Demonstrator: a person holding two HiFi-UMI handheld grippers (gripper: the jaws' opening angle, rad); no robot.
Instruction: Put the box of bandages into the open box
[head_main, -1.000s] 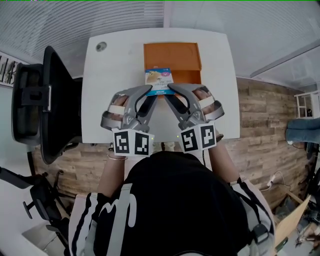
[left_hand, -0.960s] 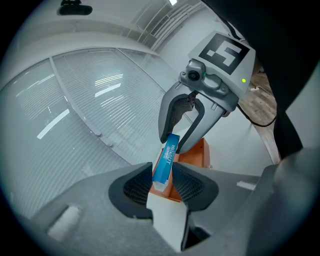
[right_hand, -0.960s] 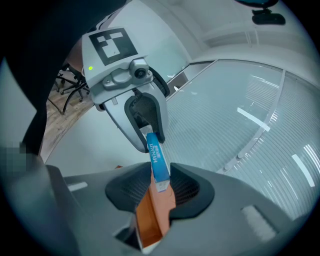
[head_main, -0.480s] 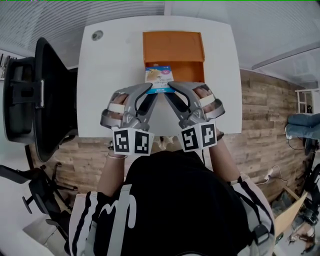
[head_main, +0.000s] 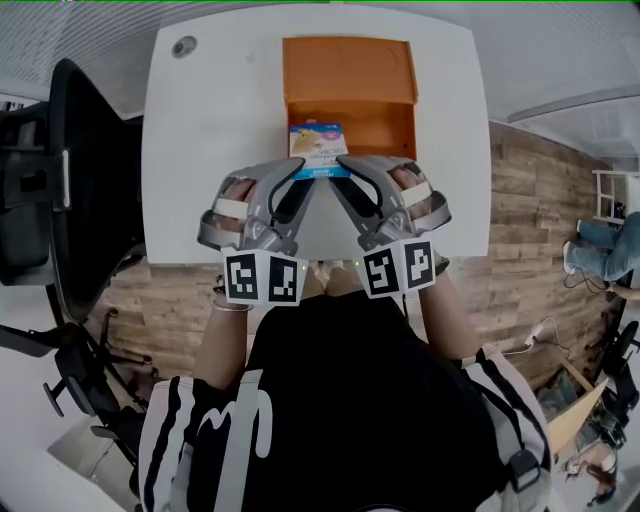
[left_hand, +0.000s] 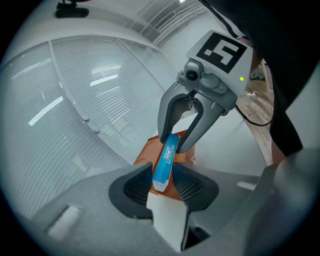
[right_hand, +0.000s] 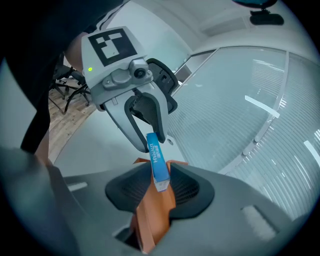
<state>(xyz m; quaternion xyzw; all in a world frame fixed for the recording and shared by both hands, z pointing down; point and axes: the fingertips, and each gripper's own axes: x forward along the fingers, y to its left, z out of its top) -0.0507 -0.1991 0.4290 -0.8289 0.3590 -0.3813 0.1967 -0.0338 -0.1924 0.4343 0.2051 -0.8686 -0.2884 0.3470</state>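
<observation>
Left claw + right claw each pinch one end of bandages | now lower than a sec ago, over open box near edge | nearly in

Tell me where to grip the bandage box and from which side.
Pinch the bandage box across its slim thickness at the near blue edge, approaching from that side, as the left gripper and right gripper do: broad flat faces suit the jaws.

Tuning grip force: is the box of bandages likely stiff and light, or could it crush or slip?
Probably light: the box of bandages hangs pinched at its ends by the left hand-held gripper and right hand-held gripper. Likely stiff, showing no sag. Its smooth card might slip or dent.
</observation>
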